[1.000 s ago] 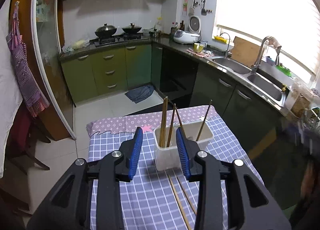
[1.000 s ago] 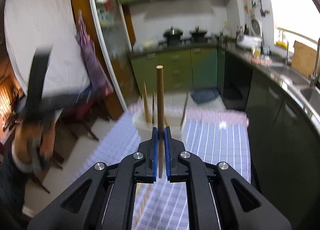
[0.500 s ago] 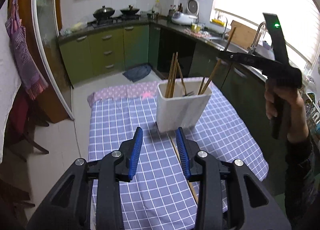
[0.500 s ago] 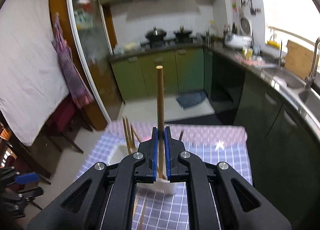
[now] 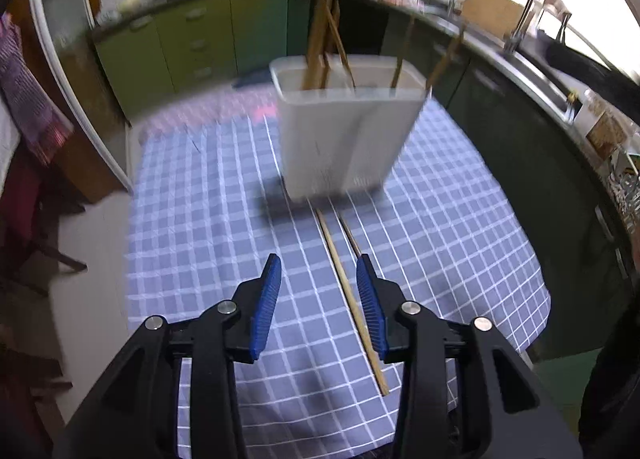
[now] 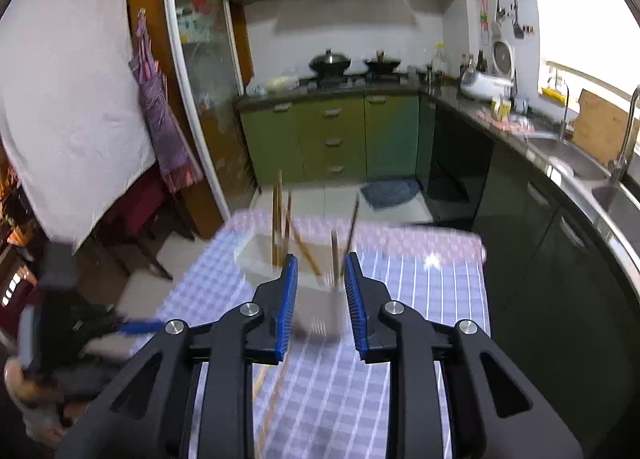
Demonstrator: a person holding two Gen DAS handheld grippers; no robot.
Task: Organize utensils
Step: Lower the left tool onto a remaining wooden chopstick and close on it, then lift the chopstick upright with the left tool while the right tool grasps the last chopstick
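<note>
The table (image 5: 208, 195) with its checked cloth carries a white plastic holder (image 5: 344, 139), and several wooden chopsticks (image 5: 320, 35) stand in it, leaning to different sides. Two more chopsticks on the cloth (image 5: 348, 291) lie side by side in front of the holder. The left gripper (image 5: 318, 299) hangs open above them and is lower than one second ago. The right gripper (image 6: 320, 295) clamped one chopstick before; its jaws have just been opening and now nothing is between them.
</note>
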